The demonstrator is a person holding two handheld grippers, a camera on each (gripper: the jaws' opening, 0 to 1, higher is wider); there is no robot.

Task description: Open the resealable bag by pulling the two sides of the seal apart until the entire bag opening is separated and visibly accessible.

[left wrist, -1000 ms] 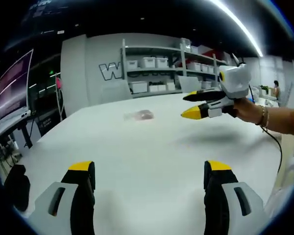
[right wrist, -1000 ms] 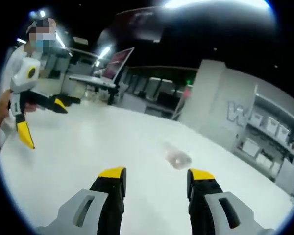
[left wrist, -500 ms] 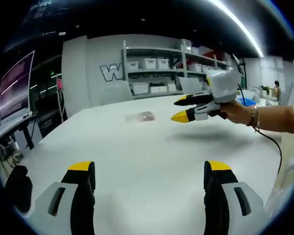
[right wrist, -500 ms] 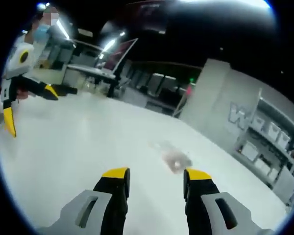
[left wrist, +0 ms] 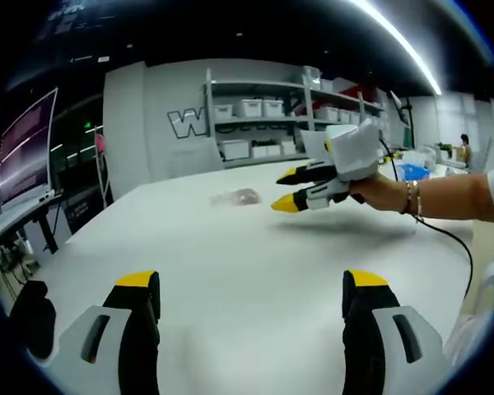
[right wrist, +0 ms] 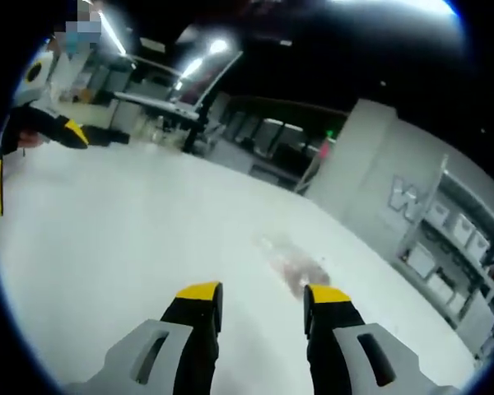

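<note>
A small clear resealable bag (left wrist: 237, 196) with pinkish contents lies flat on the white table (left wrist: 255, 255), far from my left gripper (left wrist: 251, 284), which stands open and empty near the table's front. In the left gripper view my right gripper (left wrist: 285, 189) hovers above the table just right of the bag, held by a hand, jaws parted, pointing at it. In the right gripper view the bag (right wrist: 295, 267) lies just beyond the tips of my open right gripper (right wrist: 260, 293). The left gripper (right wrist: 33, 152) shows at that view's far left edge.
Shelves with white bins (left wrist: 255, 115) stand against the wall behind the table. A monitor (left wrist: 25, 144) sits on a desk to the left. A cable (left wrist: 457, 243) trails from the right gripper over the table's right side. A person (left wrist: 463, 148) stands far back right.
My right gripper has moved left and down toward the bag, which now sits closer to its tips. The left gripper has stayed in place and open.
</note>
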